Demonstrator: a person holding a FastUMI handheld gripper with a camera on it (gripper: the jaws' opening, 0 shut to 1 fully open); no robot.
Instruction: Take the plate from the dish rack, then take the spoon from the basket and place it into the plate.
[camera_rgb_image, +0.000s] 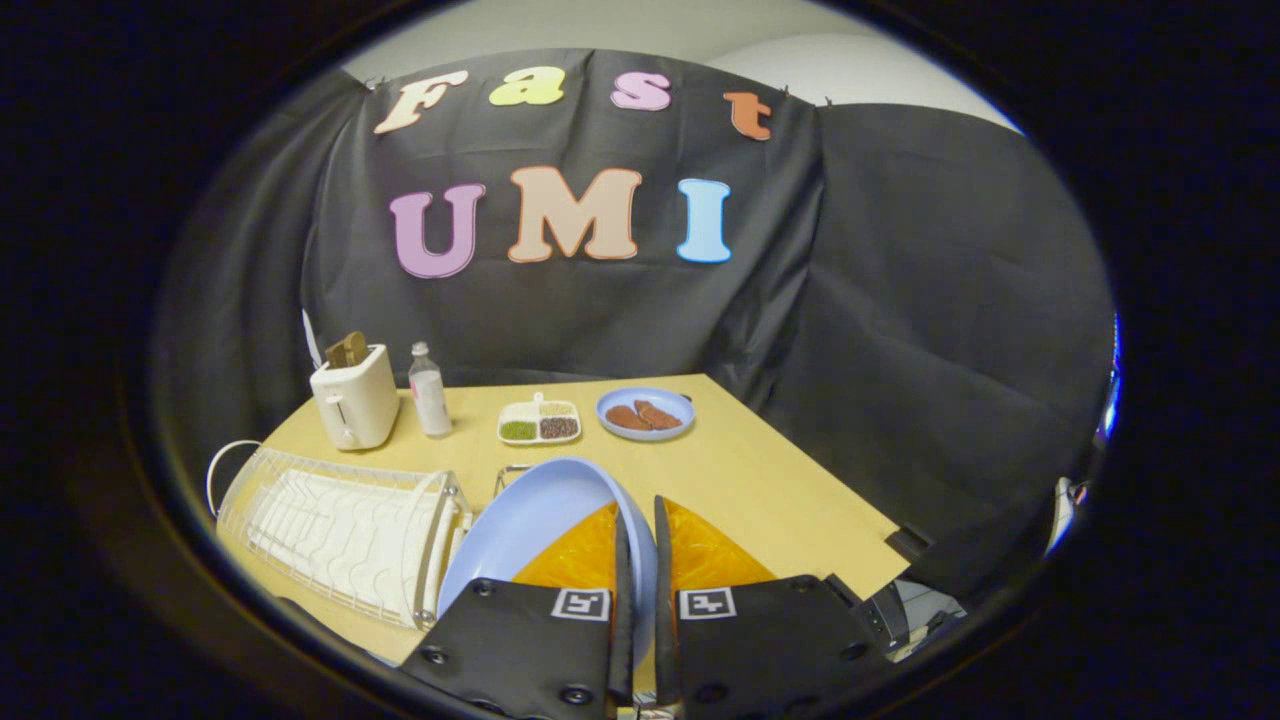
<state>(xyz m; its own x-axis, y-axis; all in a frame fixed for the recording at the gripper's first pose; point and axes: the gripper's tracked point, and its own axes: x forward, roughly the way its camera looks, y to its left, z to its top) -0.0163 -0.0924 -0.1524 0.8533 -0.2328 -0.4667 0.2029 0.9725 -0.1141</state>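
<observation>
Fingers (640, 545) of mine stand close together with only a narrow gap, and the rim of the light blue plate (530, 510) sits in that gap — both of them press on it, one on each face, so the plate is held on edge and tilted, its hollow turned toward the dish rack. Plate: raised off the bench (760, 480), just ahead of me, its far rim curving up between me and the small dishes beyond.

Dish rack (340, 530): white wire, lying on the bench just beside the held plate, on my left; its slots hold nothing that I can make out. A thin metal frame (505, 475) peeks out just behind the plate's rim — whether it is the basket I cannot tell, and I see no spoon there.

Far side of the bench, from left to right: a cream toaster (353, 408) with a slice of toast (346, 350) standing in its slot; a small clear bottle (430, 392) just beside it; a white divided tray (540, 422) with green and dark fillings; a second blue plate (645, 412) carrying brown pieces of food. These four stand well apart from my fingers, near the black cloth wall (900, 300).
</observation>
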